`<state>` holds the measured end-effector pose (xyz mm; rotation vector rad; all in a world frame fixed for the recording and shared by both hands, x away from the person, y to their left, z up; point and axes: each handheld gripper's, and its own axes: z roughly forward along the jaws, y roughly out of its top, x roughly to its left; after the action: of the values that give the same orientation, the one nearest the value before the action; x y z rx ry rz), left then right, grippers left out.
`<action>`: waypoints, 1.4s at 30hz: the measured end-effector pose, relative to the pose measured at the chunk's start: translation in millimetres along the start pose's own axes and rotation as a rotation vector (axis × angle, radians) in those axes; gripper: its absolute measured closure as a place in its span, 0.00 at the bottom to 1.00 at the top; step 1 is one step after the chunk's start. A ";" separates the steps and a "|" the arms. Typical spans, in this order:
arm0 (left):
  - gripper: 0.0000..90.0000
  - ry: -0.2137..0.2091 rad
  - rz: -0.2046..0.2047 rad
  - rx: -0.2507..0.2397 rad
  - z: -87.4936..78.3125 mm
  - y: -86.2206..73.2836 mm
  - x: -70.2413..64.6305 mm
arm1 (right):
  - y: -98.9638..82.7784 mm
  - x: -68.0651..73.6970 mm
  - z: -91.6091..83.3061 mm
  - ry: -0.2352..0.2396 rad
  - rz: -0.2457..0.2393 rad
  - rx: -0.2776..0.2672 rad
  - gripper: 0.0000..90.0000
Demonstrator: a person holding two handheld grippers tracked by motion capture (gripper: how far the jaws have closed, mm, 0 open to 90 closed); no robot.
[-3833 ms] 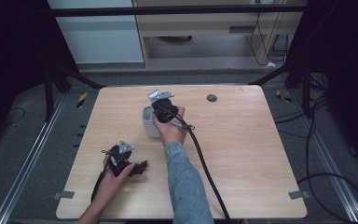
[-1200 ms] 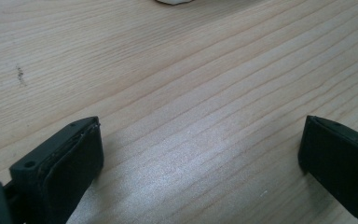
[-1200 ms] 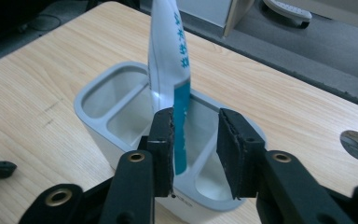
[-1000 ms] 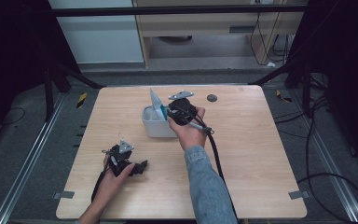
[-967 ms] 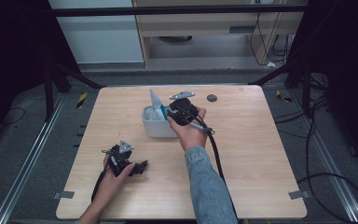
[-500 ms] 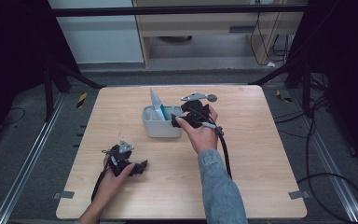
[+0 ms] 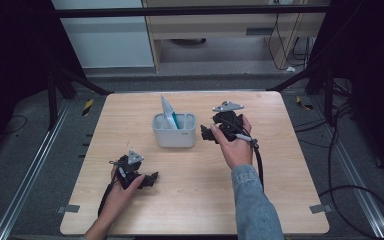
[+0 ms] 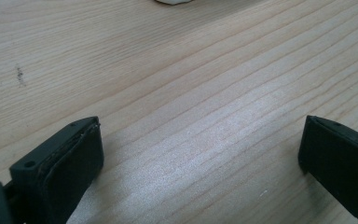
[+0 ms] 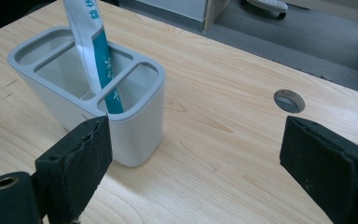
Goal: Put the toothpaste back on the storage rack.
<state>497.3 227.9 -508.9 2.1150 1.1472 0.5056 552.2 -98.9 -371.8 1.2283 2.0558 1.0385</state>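
White-and-teal tube (image 7: 169,112) leans toward 11 o'clock in grey holder (image 7: 174,136) — light, squashy; grip its top. Both grippers' fingers released — left gripper (image 7: 152,178), right gripper (image 7: 203,133).

A round grey cable port (image 9: 289,101) sits in the wooden table (image 7: 280,200).

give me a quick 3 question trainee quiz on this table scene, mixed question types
1. True or false: the toothpaste tube lies flat on the table.
2. The holder has how many compartments? A) two B) three C) four
3. Fill in: the right gripper sits beside the holder with its jaws ____.

Key:
1. False; it stands tilted in the holder's middle compartment.
2. B
3. open, with nothing between them.
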 end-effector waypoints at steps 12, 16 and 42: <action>0.00 -0.001 -0.002 0.000 0.0 -0.1 -0.2 | -23.7 -25.7 -3.6 -0.057 0.029 0.052 0.09; 0.00 -0.001 0.000 0.002 -0.1 0.0 0.0 | -32.8 -33.9 -3.3 -0.076 0.037 0.067 0.09; 0.00 0.000 0.000 0.002 -0.1 0.0 0.0 | -103.4 -58.5 10.1 -0.089 0.095 0.174 0.11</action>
<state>497.1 228.0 -508.9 2.1168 1.1478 0.5043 535.6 -177.8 -459.6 1.4449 2.0717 0.8436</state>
